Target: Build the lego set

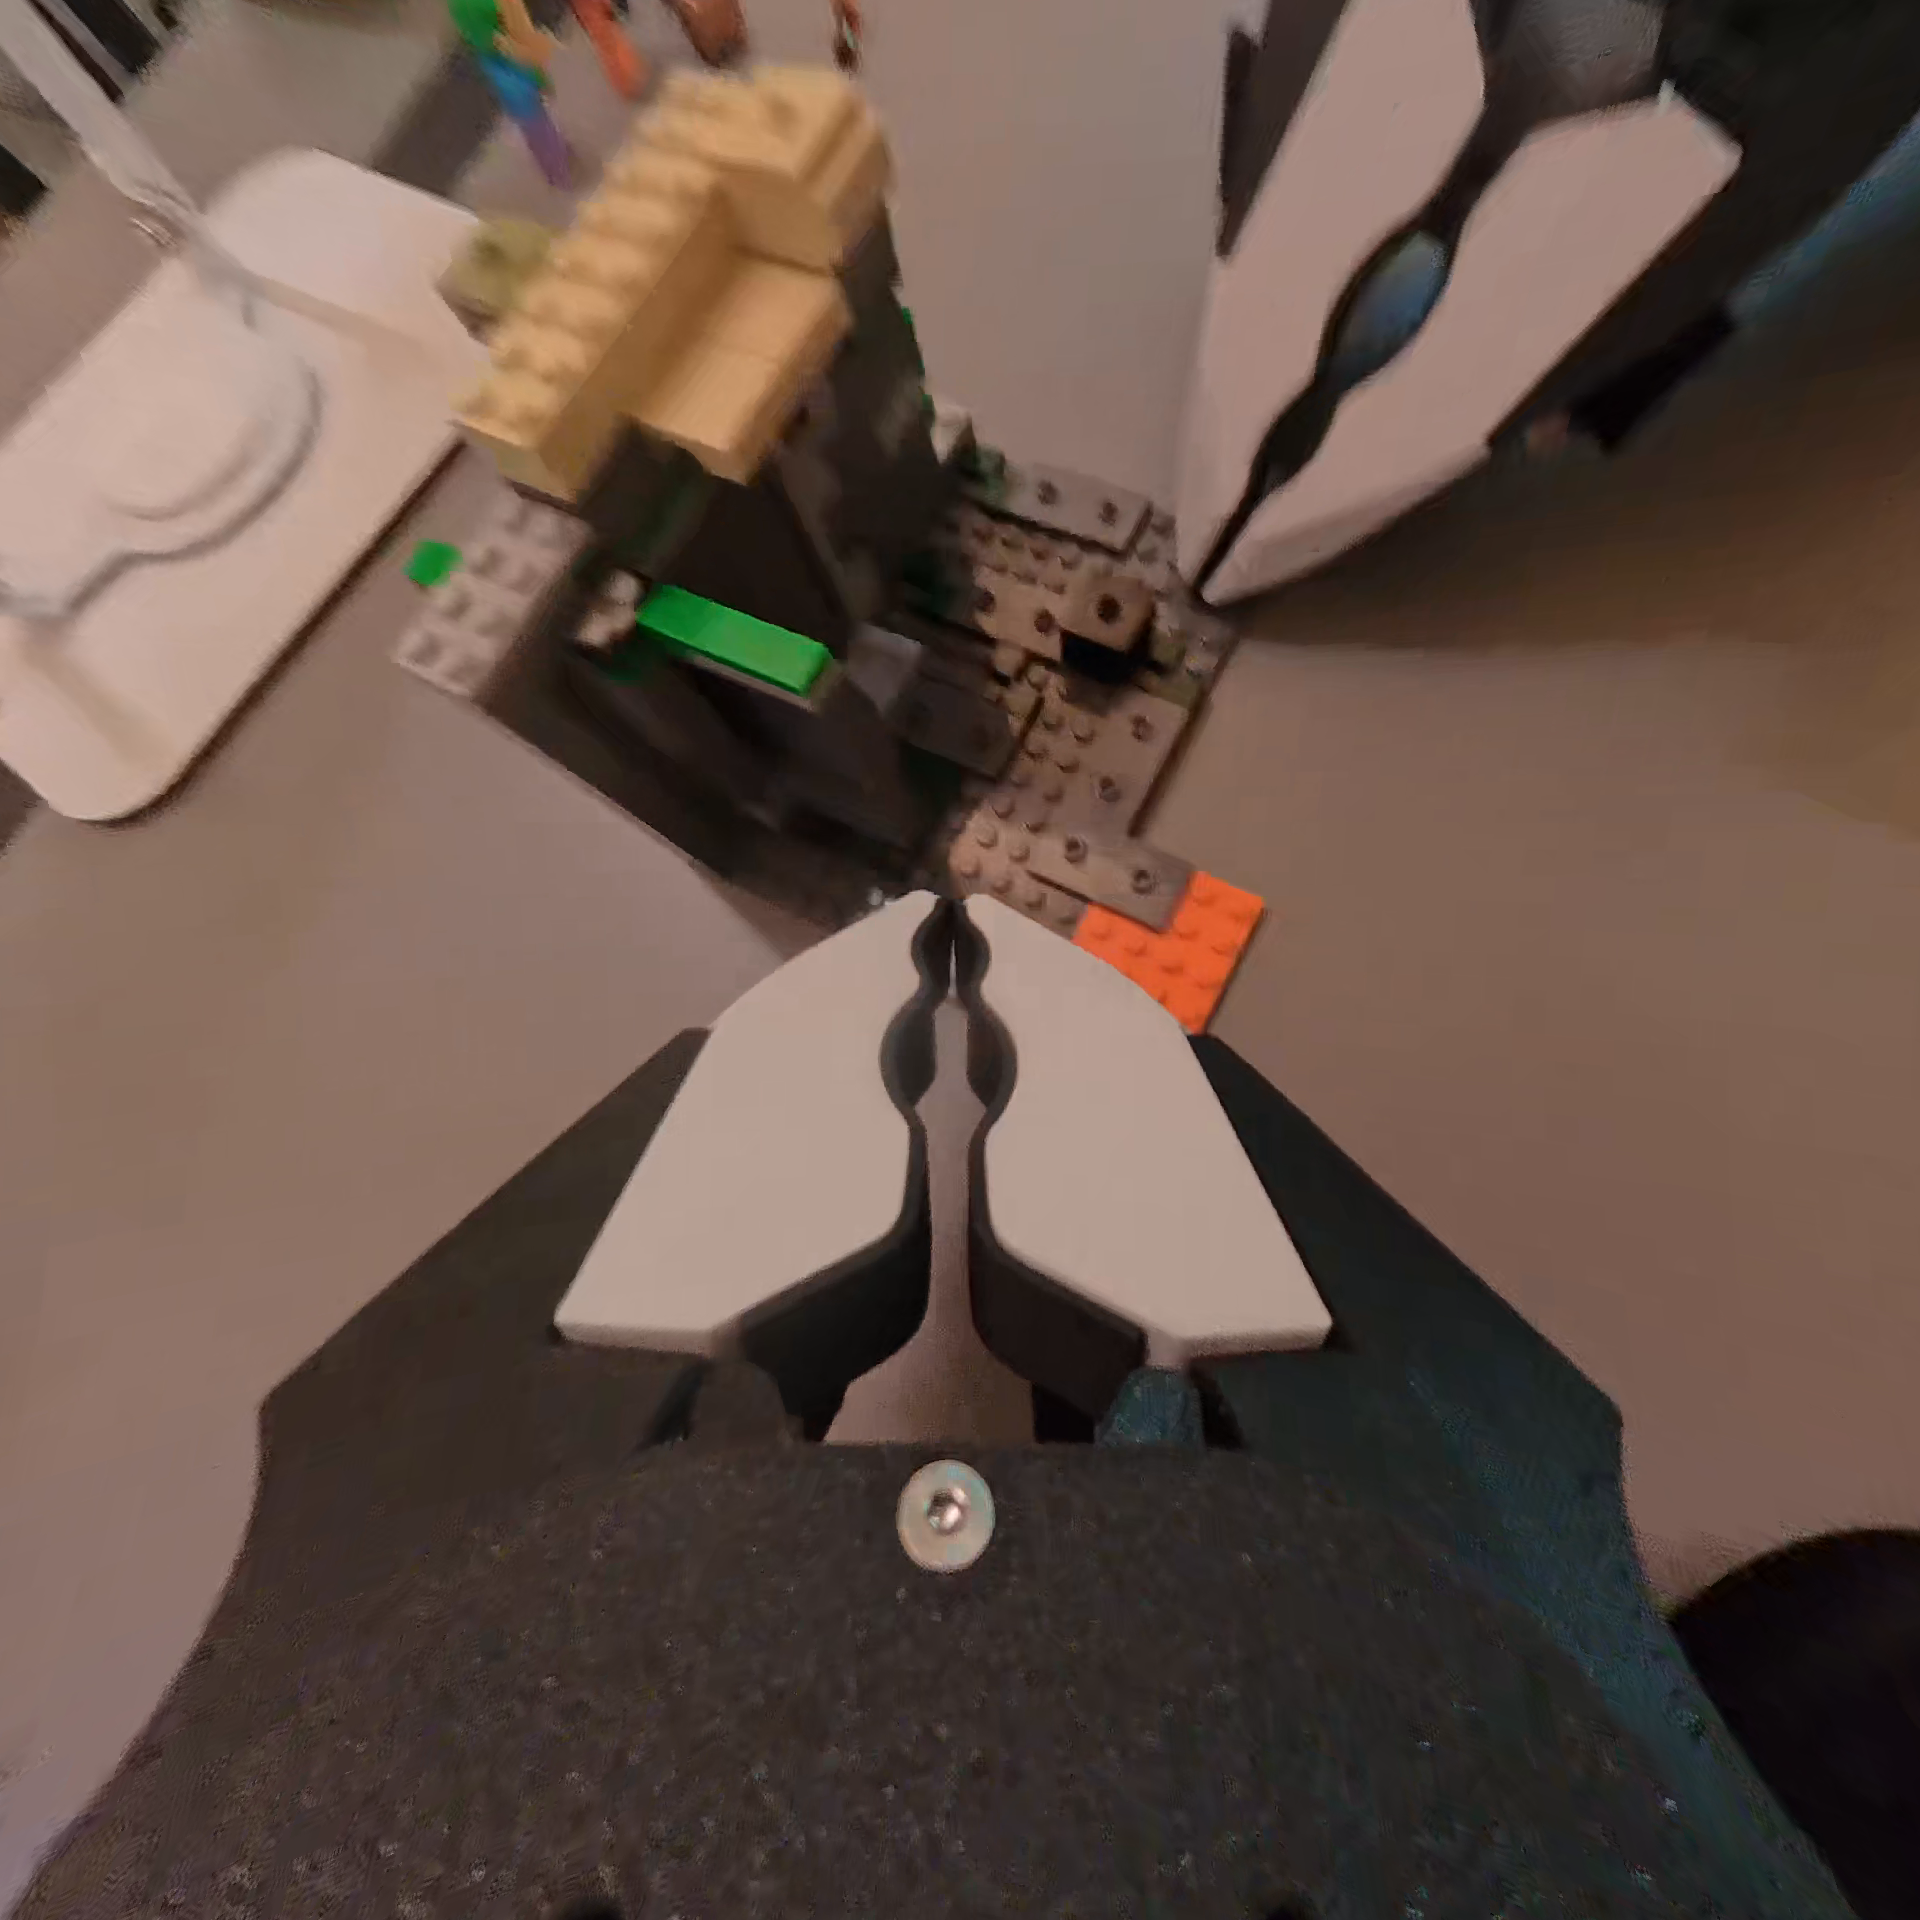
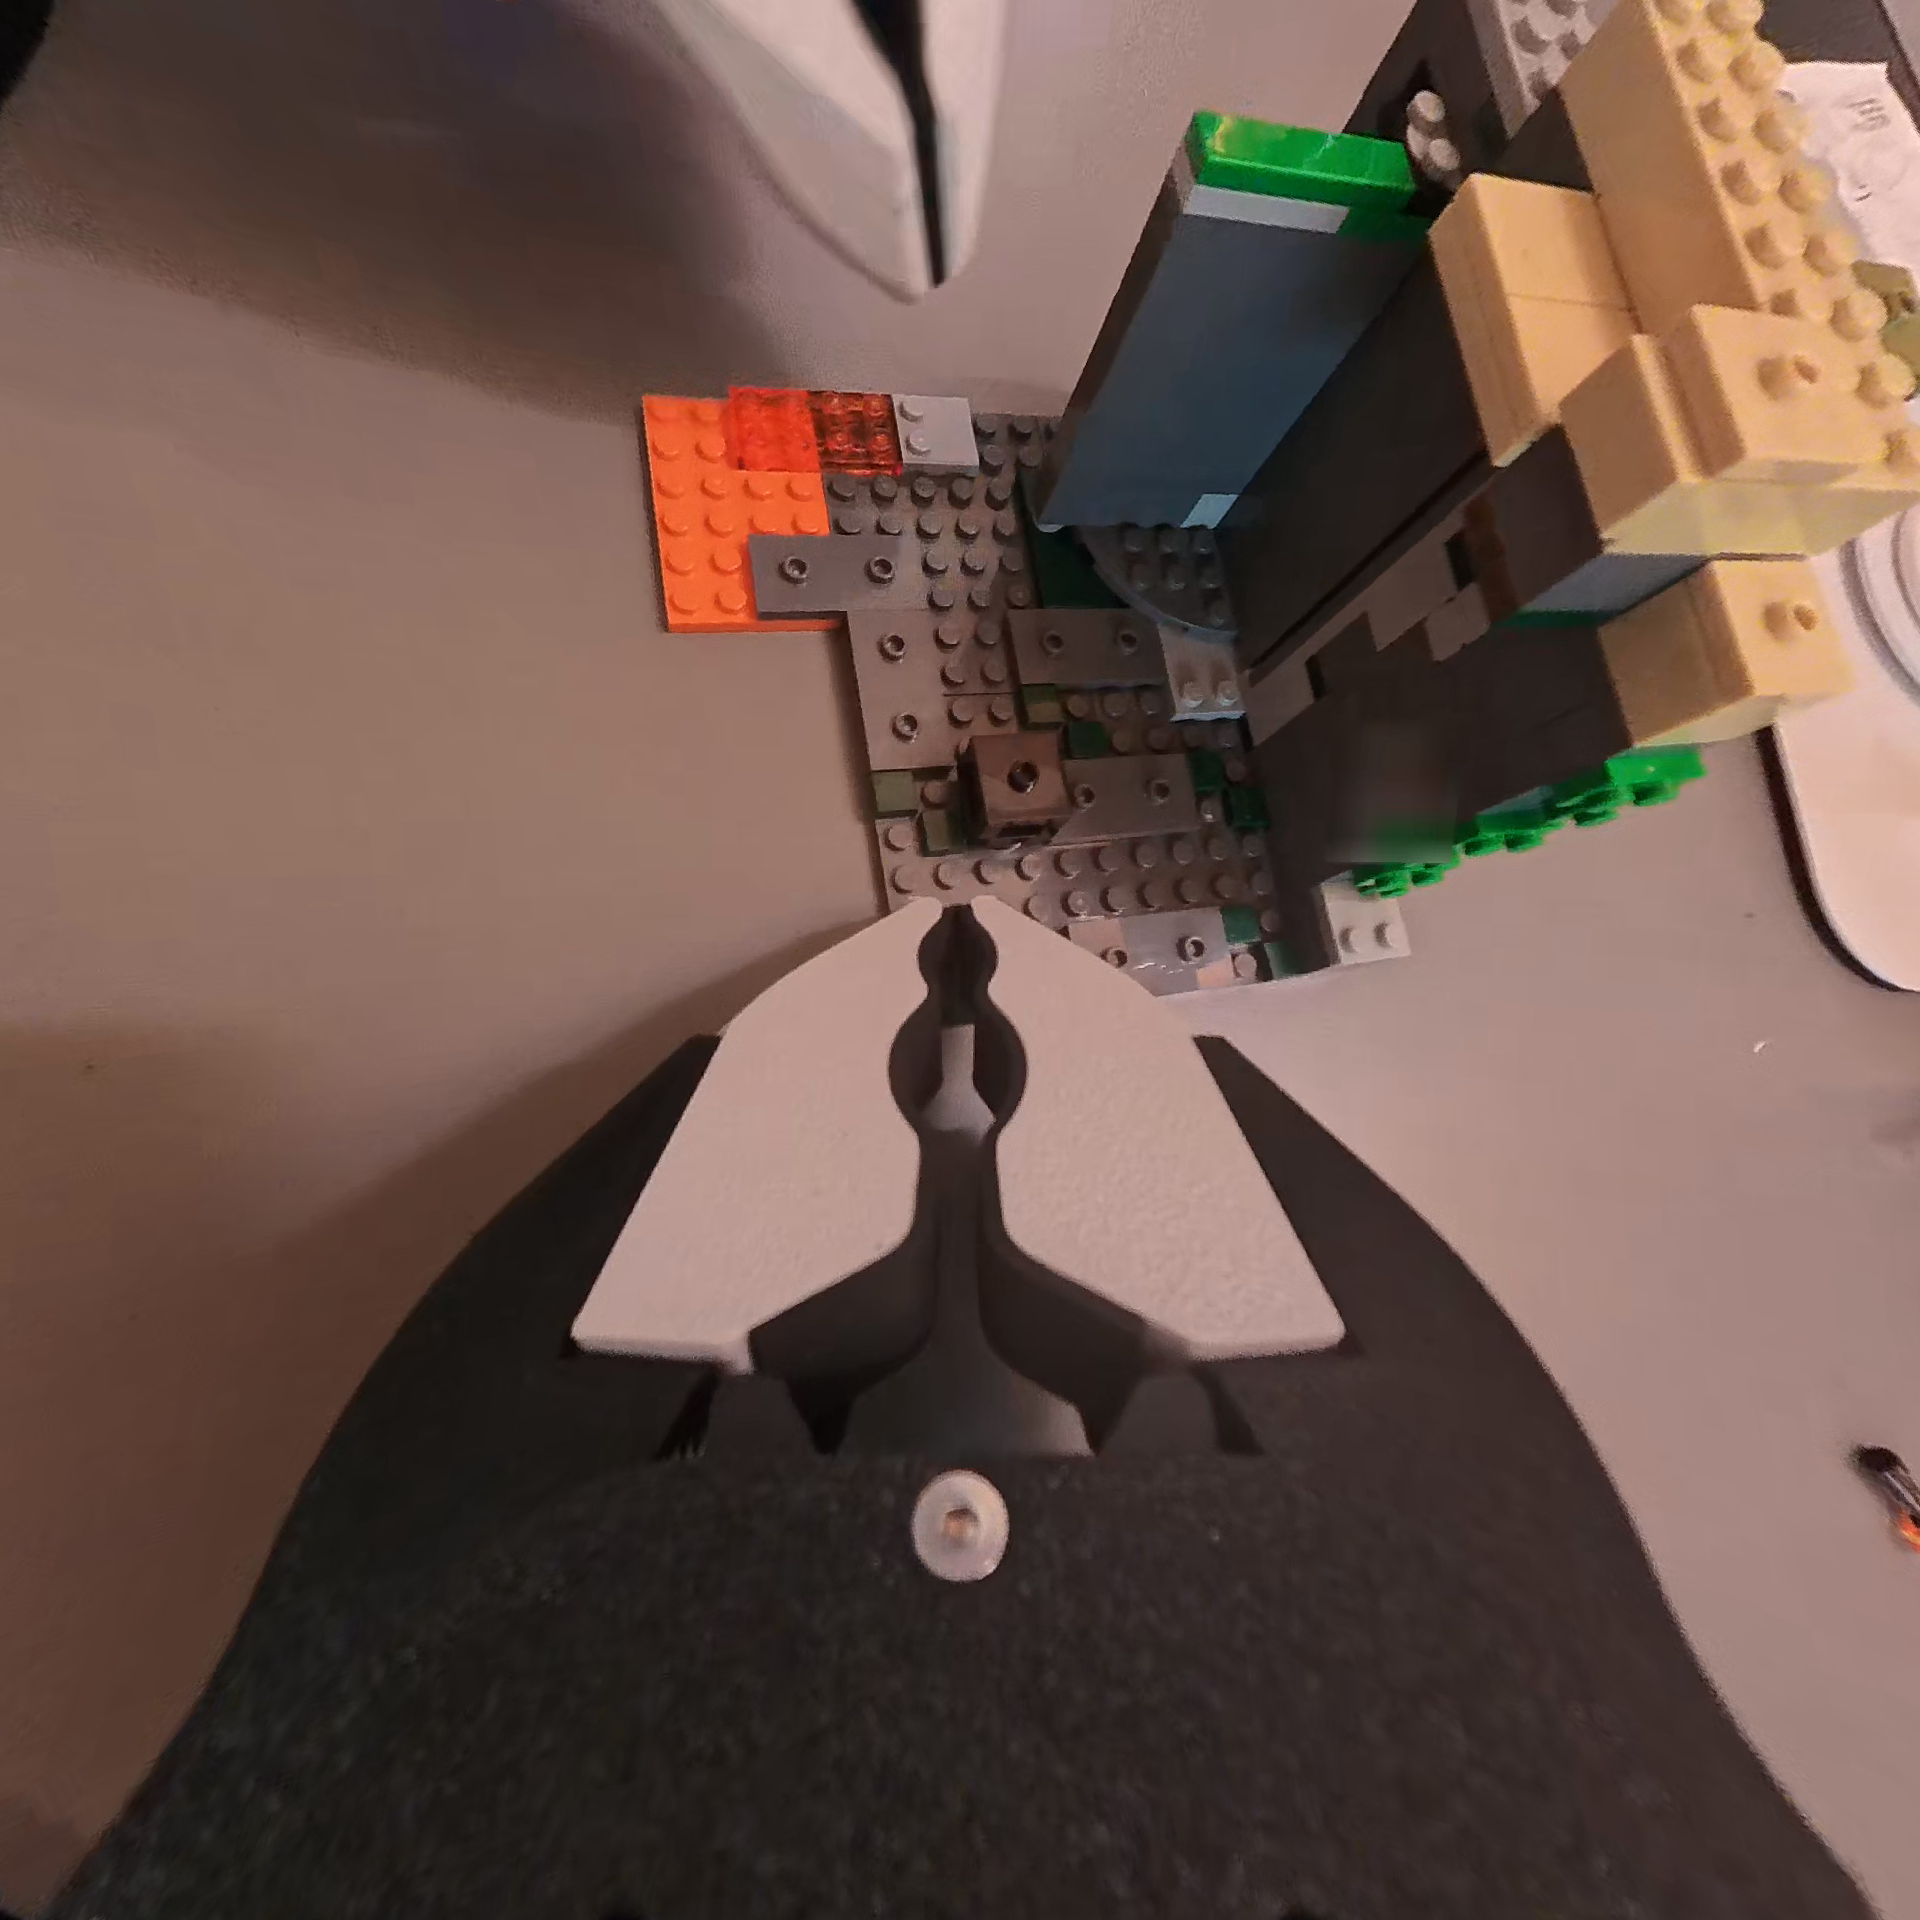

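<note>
While both grippers are hovering over the beige tabletop (image 2: 416, 935), we're seeing the partly built lego model with grey studded baseplate (image 2: 966, 644) sitting centre frame in both views, tan-topped dark tower (image 2: 1558, 416) rising upper right in the right wrist view. Orange studded plate (image 2: 707, 520) is joining its corner. Left gripper (image 1: 951, 914) fingers are pinched nearly together, holding nothing; right gripper (image 2: 958, 914) likewise narrow, empty.
</note>
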Demonstrator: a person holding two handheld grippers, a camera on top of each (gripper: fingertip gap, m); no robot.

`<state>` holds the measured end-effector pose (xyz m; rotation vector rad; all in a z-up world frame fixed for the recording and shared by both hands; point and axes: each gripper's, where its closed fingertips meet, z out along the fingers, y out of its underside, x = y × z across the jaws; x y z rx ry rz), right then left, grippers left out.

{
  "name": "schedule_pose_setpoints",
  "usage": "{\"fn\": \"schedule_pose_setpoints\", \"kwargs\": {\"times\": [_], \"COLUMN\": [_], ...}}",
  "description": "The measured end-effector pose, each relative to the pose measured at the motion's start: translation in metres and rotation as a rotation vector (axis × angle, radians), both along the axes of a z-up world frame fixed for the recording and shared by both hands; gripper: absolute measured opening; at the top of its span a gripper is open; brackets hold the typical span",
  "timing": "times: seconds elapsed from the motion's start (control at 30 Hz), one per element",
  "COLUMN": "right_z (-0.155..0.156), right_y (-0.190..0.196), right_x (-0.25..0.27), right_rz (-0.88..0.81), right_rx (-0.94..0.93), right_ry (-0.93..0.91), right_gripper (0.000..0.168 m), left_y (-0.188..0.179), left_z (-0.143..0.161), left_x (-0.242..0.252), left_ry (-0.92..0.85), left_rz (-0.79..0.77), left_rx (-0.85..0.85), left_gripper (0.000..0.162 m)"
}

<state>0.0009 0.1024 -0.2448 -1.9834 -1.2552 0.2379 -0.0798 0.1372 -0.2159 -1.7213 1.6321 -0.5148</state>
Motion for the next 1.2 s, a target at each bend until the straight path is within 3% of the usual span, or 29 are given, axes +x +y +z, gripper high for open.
{"fn": "schedule_pose_setpoints", "kwargs": {"times": [0.27, 0.77, 1.2], "right_z": [0.000, 0.000, 0.001], "right_y": [0.000, 0.014, 0.016], "right_x": [0.000, -0.001, -0.021], "right_rz": [-0.013, -0.182, -0.175], "right_rx": [0.033, 0.052, 0.154], "right_ry": [-0.021, -0.064, -0.179], "right_gripper": [0.000, 0.000, 0.000], "left_y": [-0.013, 0.024, 0.050], "left_z": [-0.028, -0.030, -0.029], "left_x": [-0.002, 0.012, 0.020], "left_ry": [0.185, 0.174, 0.148], "left_rz": [-0.035, 0.011, 0.052], "left_rx": [-0.006, 0.140, 0.239], "left_gripper": [0.000, 0.000, 0.000]}}
